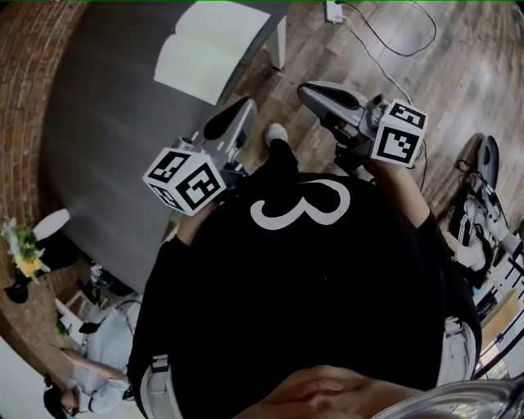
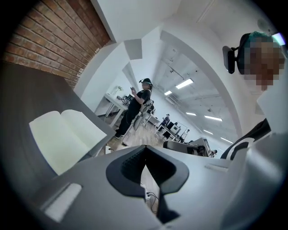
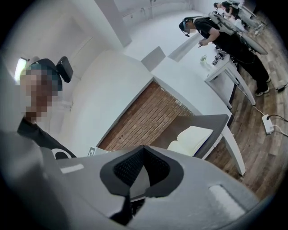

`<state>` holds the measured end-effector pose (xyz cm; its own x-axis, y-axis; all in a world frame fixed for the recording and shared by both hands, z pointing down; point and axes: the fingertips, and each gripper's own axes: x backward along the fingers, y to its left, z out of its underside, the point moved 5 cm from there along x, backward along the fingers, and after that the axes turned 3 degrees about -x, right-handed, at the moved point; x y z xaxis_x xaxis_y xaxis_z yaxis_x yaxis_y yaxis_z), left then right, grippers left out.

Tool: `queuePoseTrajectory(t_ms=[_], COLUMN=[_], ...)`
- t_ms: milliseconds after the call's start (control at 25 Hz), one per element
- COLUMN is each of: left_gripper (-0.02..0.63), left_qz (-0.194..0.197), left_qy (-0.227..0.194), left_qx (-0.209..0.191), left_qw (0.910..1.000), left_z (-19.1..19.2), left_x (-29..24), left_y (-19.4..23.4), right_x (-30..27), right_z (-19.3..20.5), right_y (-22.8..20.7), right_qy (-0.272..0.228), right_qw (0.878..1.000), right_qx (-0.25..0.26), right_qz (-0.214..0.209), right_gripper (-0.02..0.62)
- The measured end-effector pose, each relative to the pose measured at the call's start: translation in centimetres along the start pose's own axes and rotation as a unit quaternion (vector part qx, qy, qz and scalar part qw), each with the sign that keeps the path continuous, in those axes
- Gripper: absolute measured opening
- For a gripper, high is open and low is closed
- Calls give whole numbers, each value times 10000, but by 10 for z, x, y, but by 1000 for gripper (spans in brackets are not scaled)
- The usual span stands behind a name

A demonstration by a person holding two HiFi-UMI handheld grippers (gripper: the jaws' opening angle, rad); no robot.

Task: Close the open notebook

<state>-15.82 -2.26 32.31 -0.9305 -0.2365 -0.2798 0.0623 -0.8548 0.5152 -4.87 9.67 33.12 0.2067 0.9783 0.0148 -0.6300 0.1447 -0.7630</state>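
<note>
The open notebook [image 1: 209,45] lies with blank white pages up on the far corner of the dark grey table [image 1: 106,123]. Both grippers hang in the air short of it, in front of the person's chest. My left gripper [image 1: 237,110] is shut and empty, at the table's near edge. My right gripper [image 1: 315,92] is also shut and empty, over the wooden floor to the right of the table. In the left gripper view the notebook [image 2: 63,137] sits left of the closed jaws [image 2: 145,150]. In the right gripper view the notebook [image 3: 191,139] lies ahead and to the right of the jaws [image 3: 143,152].
A white table leg [image 1: 281,41] stands under the notebook's corner. A power strip [image 1: 333,10] and cable lie on the floor beyond. A brick wall [image 1: 33,74] borders the table. Another person [image 2: 137,105] stands at a white desk further off. Bags [image 1: 483,213] sit at the right.
</note>
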Motion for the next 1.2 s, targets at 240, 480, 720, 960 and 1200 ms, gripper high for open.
queuePoseTrajectory(t_ms=[240, 480, 720, 960, 1200], left_gripper=[12, 12, 12, 12, 12], left_qz=[-414, -836, -1695, -2672, -3335], left_qy=[-286, -549, -889, -1377, -1790], left_qx=[121, 196, 255, 534, 813], left_qw=[9987, 9948, 9812, 9522, 9220], left_z=[-44, -80, -100, -118, -118], left_x=[-15, -14, -7, -12, -63], left_y=[73, 114, 132, 132, 114], right_x=[-72, -126, -173, -215, -212], right_z=[-44, -87, -118, -144, -174], right_y=[-46, -66, -92, -111, -145], right_qy=[353, 637, 1138, 1965, 2786], right_qw=[9993, 9975, 9881, 9634, 9316], right_qx=[-82, 131, 113, 91, 219], right_qz=[-54, -291, -1026, -1822, -2325], right_gripper=[3, 3, 3, 3, 3])
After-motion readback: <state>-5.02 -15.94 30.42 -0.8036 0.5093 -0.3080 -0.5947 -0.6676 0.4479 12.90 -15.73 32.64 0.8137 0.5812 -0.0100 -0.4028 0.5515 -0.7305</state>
